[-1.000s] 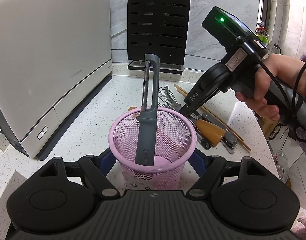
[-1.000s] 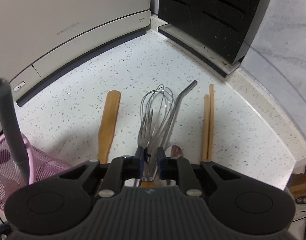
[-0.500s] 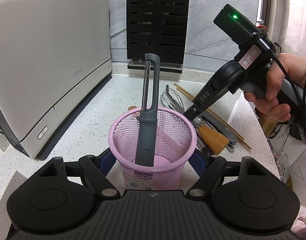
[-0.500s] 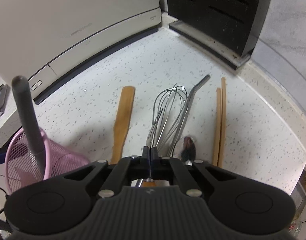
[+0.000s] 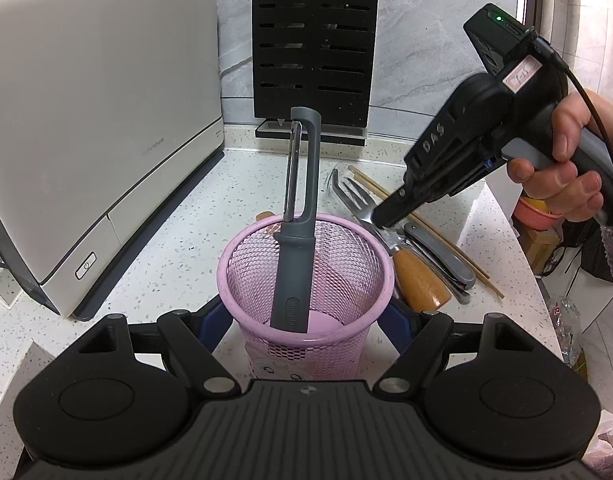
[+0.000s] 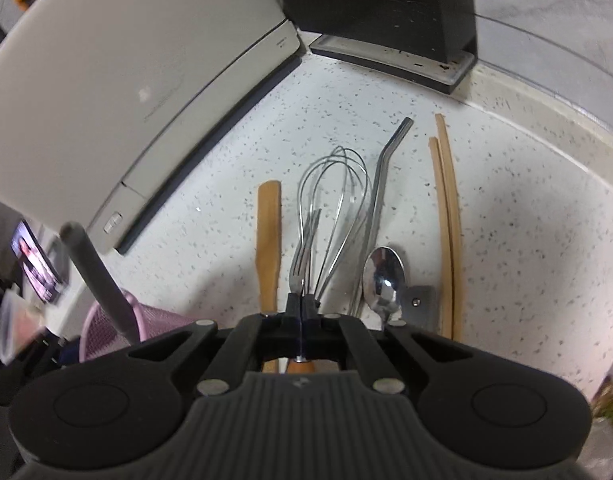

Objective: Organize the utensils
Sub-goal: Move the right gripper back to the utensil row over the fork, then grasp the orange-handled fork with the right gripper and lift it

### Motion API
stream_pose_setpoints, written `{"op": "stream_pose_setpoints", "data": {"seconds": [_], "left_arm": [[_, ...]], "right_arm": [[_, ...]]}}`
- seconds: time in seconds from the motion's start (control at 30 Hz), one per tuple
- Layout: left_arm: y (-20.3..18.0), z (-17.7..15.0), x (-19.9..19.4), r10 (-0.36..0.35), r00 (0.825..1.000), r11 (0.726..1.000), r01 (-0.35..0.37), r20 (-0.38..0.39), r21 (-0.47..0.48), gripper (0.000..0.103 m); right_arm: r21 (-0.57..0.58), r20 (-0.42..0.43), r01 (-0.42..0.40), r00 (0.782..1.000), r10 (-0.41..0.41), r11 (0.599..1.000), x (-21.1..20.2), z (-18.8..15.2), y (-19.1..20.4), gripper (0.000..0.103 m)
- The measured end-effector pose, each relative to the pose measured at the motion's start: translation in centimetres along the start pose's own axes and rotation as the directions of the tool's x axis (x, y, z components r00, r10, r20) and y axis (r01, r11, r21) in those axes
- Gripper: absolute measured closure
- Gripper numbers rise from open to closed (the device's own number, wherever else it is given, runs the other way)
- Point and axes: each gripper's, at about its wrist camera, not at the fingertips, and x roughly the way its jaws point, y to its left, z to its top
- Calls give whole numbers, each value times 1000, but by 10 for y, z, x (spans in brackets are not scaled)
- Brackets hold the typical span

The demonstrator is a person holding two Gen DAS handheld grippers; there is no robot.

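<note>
Tabletop [image 5: 178, 248]: pale speckled stone, carrying everything listed. Appliance [image 5: 86, 128]: large white box with a curved face, along the left side, clear of the work. Knife block [image 5: 314, 44]: black, slotted, upright against the back wall. Basket [image 5: 306, 276]: pink mesh cup, standing between the fingers of the left tool [image 5: 306, 320], whose jaws are spread wide to either side of it; whether the pads press the mesh is hidden, but the placing looks meant to steady the cup while items go in. Peeler [image 5: 296, 220]: grey, handle down in the basket, leaning on the far rim, seemingly already sorted. Right tool [image 6: 302, 312]: held in a person's hand [image 5: 562, 176], angled down over the loose pile, jaws pressed together on the neck of a fork [image 6: 304, 248]; gripping near the neck likely keeps the tines forward and the wooden handle hanging free for dropping in. In the left view the fork sits tilted with its tines raised off the pile, just right of the basket rim. Still lying on the tabletop, roughly parallel, right of the basket: whisk [image 6: 338, 208], wooden spatula [image 6: 268, 240], bent metal straw [image 6: 382, 192], chopsticks [image 6: 446, 220], spoon [image 6: 384, 276]. Laid side by side, each can be pinched singly. Judgement: one item sorted, one in hand, several waiting.
</note>
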Motion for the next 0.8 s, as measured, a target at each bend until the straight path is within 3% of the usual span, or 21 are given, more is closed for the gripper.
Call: {"op": "stream_pose_setpoints", "data": {"seconds": [0.07,0.13,0.27,0.4,0.43,0.47,0.67,0.8], "left_arm": [[0,0,0,1,1000,1000,-1,-1,2,13],[0,0,0,0,1000,1000,0,-1,1,13],[0,0,-1,-3,1000,1000,3,0,2,13],[1,0,-1,-5,1000,1000,5,0,2,13],[1,0,-1,-6,1000,1000,6,0,-2,13],[2,1,-1,-7,1000,1000,7,0,-4,13],[1,1,-1,-8,1000,1000,8,0,-1,13],[2,1,-2,-6,1000,1000,6,1,-7,12]], "right_arm": [[45,-6,-27,1000,27,999,2,1,-4,103],[26,-13,23,1000,-22,999,6,0,-1,103],[20,-6,15,1000,-15,1000,9,0,2,103],[-141,16,98,995,-96,985,11,-4,26,94],[-111,54,207,978,-202,972,13,-5,33,87],[-154,49,225,974,-220,962,17,-6,40,86],[-304,-25,266,958,-287,915,37,-15,56,85],[-386,1,293,948,-318,875,43,-20,68,86]]}}
